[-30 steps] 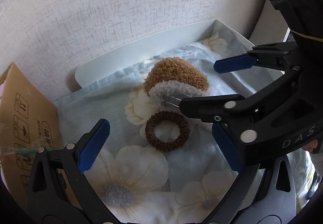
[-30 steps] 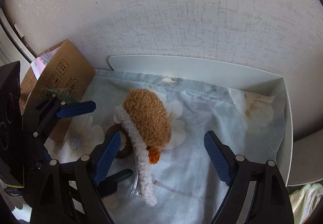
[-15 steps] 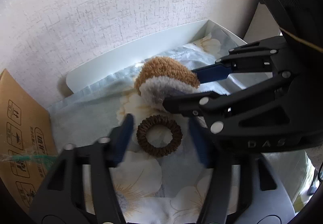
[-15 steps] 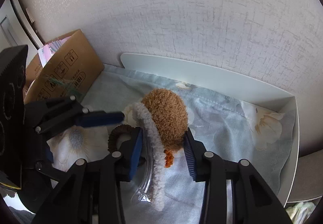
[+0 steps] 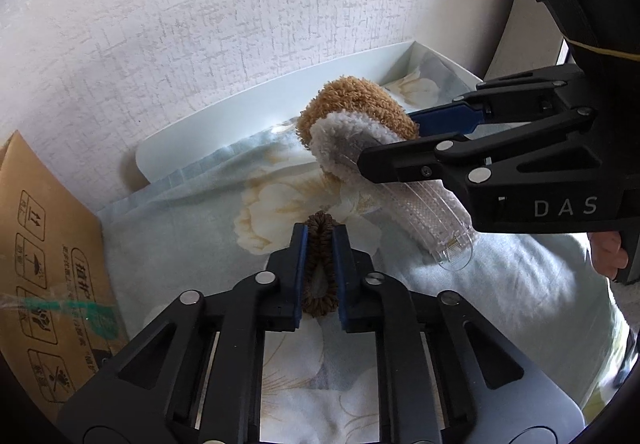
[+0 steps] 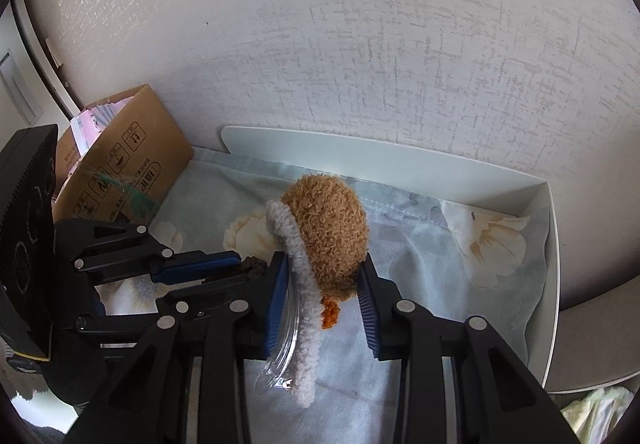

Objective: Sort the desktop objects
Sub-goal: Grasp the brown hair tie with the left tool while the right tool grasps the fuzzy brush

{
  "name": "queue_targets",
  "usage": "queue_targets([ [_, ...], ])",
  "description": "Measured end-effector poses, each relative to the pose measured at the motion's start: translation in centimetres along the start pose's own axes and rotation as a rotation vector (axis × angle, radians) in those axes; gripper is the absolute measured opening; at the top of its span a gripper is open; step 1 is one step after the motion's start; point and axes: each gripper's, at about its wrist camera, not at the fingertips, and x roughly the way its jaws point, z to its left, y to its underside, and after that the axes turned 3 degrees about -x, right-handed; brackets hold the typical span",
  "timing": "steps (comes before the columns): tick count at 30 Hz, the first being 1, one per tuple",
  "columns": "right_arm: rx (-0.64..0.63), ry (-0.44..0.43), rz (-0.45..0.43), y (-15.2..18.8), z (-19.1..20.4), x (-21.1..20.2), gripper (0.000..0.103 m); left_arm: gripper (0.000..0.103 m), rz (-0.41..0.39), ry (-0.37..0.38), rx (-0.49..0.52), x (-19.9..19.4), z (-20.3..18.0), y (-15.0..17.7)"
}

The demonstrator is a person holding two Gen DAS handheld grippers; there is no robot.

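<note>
Both wrist views look steeply down along their own fingers at close range, facing the wall, and share the floral cloth [image 5: 192, 228] [image 6: 420, 256] and white tray [image 5: 240, 112] [image 6: 400, 156].

Right gripper [image 6: 322, 292]: blue fingers [image 6: 367, 300] closing on the fuzzy brown headband [image 6: 326, 240], pads pressing both sides. White fleece band and clear plastic strip of it hang below the fingers. Left gripper [image 6: 236, 268], at left, is clamped flat on a dark brown hair tie [image 6: 253, 265]. Both sit over a pale blue floral cloth [image 6: 460, 284] lining a white tray [image 6: 552, 268] against a textured white wall [image 6: 360, 44]. Cardboard box [image 6: 132, 168] stands left of the tray, pink papers inside.
</note>
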Motion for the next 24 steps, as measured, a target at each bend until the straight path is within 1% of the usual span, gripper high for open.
queue_targets([
  [1, 0.002, 0.003, -0.003, -0.2, -0.3, -0.3, 0.031, 0.006, -0.002, 0.003, -0.002, -0.2, 0.0, -0.1],
  [5, 0.012, 0.019, -0.015, 0.0, -0.3, -1.2, 0.031, 0.006, -0.014, 0.014, -0.014, -1.2, 0.1, -0.5],
  [7, 0.019, 0.033, -0.013, 0.1, -0.2, -1.6, 0.031, 0.006, -0.018, 0.007, -0.017, -1.6, 0.2, -0.6],
  [13, 0.035, 0.055, -0.022, 0.4, -0.2, -3.3, 0.031, 0.005, -0.023, 0.029, -0.038, -2.9, 1.0, -0.2],
  [15, 0.031, 0.062, -0.025, 0.5, 0.1, -3.5, 0.031, 0.005, -0.003, 0.035, -0.033, -2.9, 1.0, 0.0],
  [17, 0.033, 0.063, -0.026, 0.7, 0.2, -3.6, 0.031, 0.01, 0.052, 0.025, -0.04, -2.3, 1.2, 0.2],
  [18, 0.036, 0.061, -0.026, 0.8, 0.2, -3.6, 0.031, 0.021, 0.068, 0.017, -0.041, -2.1, 1.3, 0.3],
  [19, 0.039, 0.061, -0.027, 0.9, 0.2, -3.7, 0.031, 0.036, 0.074, 0.008, -0.04, -1.9, 1.3, 0.5],
  [20, 0.043, 0.058, -0.028, 1.0, 0.3, -3.6, 0.031, 0.044, 0.074, 0.003, -0.038, -1.8, 1.3, 0.6],
  [21, 0.046, 0.057, -0.027, 1.0, 0.5, -3.4, 0.031, 0.054, 0.069, 0.001, -0.037, -1.8, 1.3, 0.7],
  [24, 0.047, 0.055, -0.024, 1.0, 1.1, -2.9, 0.031, 0.055, 0.067, -0.002, -0.031, -1.7, 1.2, 0.9],
])
